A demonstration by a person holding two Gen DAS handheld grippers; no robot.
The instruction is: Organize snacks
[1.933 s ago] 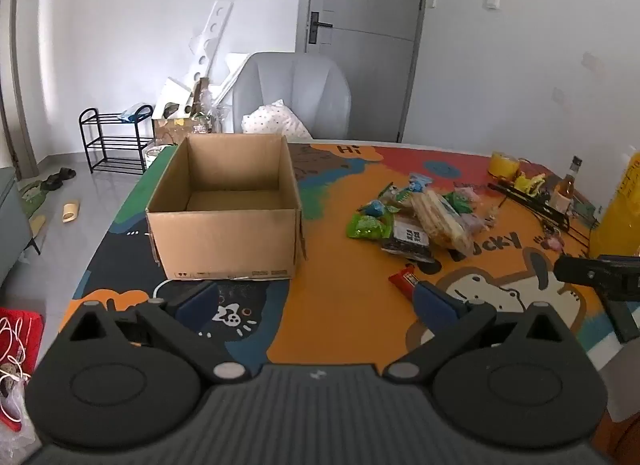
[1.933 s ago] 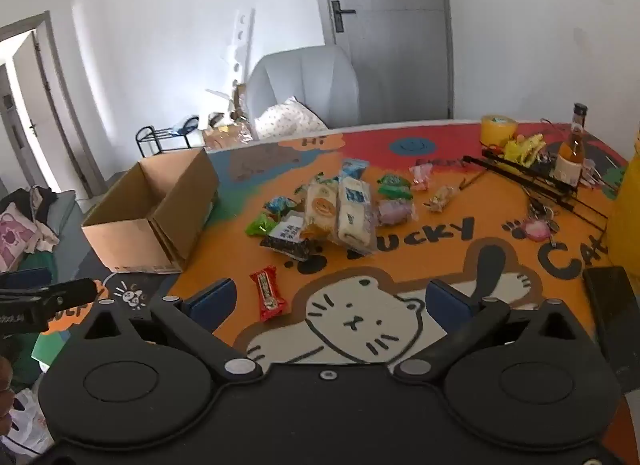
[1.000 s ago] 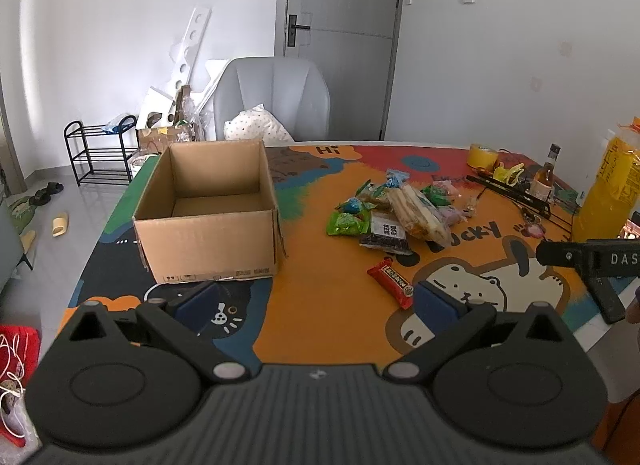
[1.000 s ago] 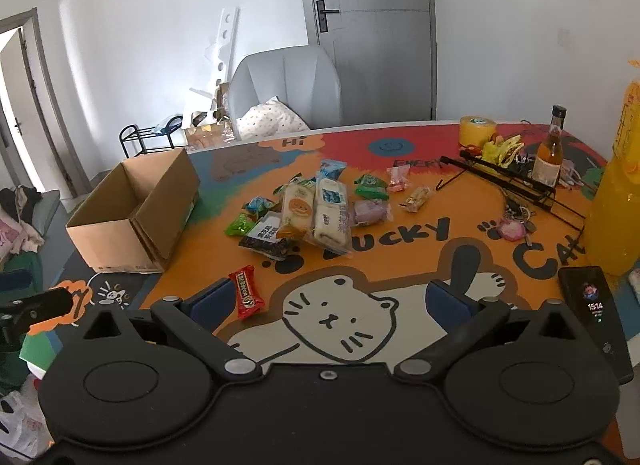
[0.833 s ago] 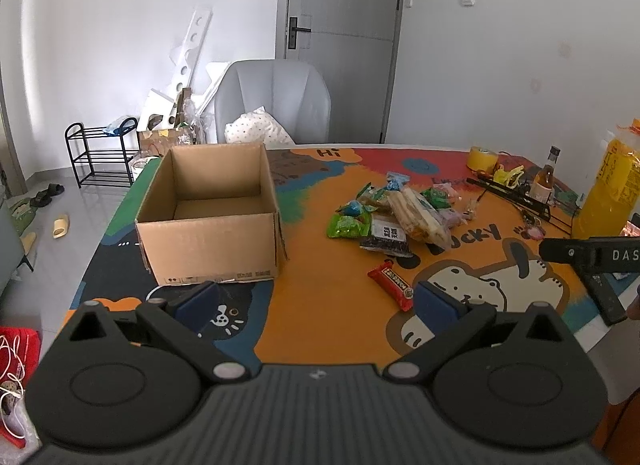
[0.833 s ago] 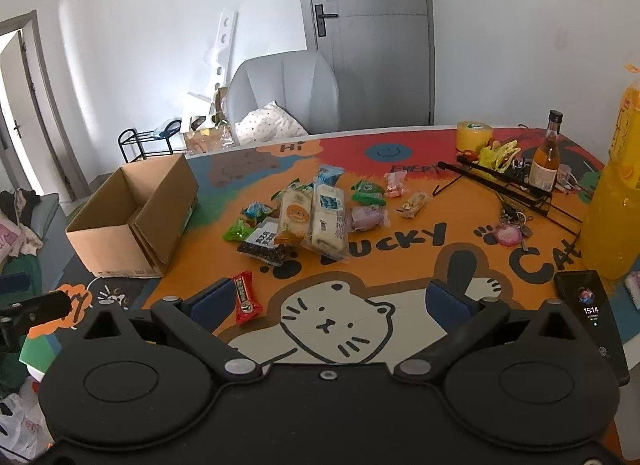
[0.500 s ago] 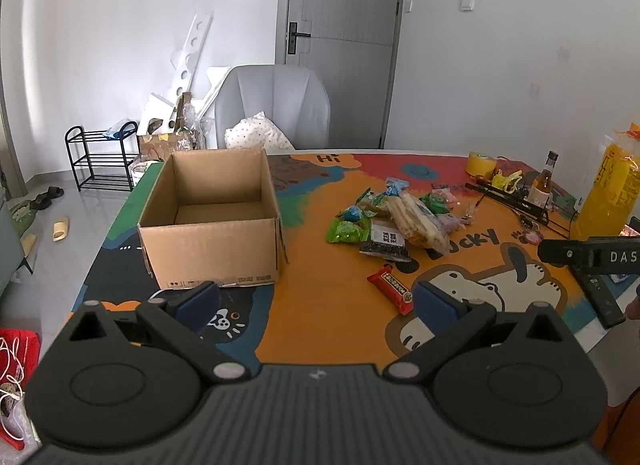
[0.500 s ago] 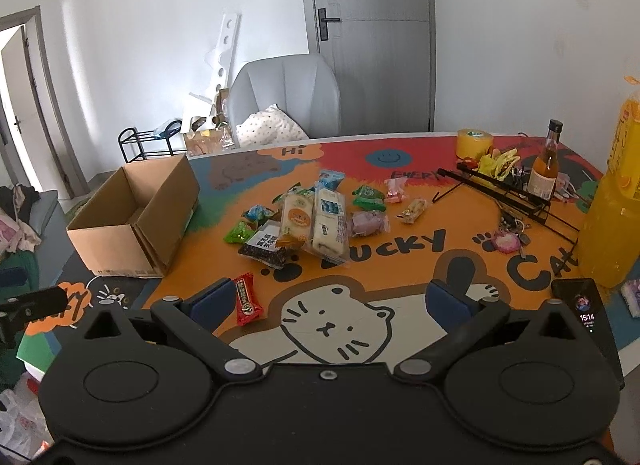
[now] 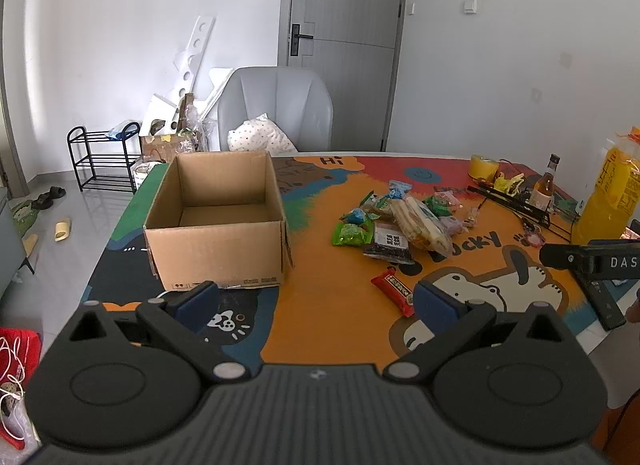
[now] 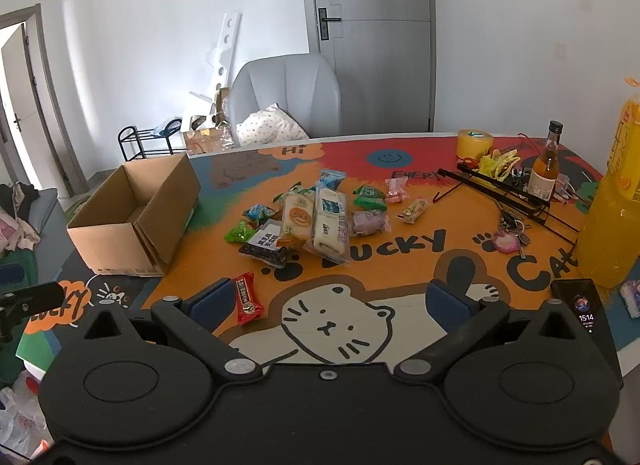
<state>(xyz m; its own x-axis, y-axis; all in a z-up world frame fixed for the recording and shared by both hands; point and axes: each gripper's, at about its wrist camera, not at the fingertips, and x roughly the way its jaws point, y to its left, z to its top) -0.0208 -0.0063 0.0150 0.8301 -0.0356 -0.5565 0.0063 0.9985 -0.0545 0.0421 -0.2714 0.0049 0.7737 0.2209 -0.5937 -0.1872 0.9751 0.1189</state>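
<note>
On the colourful cartoon-printed tabletop (image 10: 400, 265), an open brown cardboard box (image 9: 218, 221) stands upright toward the left side, its inside bare as far as both views show. To the right of it, well apart, lies a loose pile of wrapped snacks (image 10: 312, 217): two long pale bread packets side by side, a dark packet with a white label, green and blue small bags, and a purple pouch just beside them. A red wrapped snack bar (image 10: 248, 297) lies alone nearer the front edge, between the pile and the box.

The left hand-held gripper (image 9: 316, 301) hangs above the front edge with its blue-padded fingers spread wide and nothing between them. The right hand-held gripper (image 10: 328, 301) is likewise spread wide and holds nothing; the red bar sits just beside its left finger in that view.

Further right stand a tall orange drink bottle (image 10: 612, 217), a small brown glass bottle (image 10: 546, 169), a yellow tape roll (image 10: 475, 143) and a black smartphone (image 10: 580, 305).
</note>
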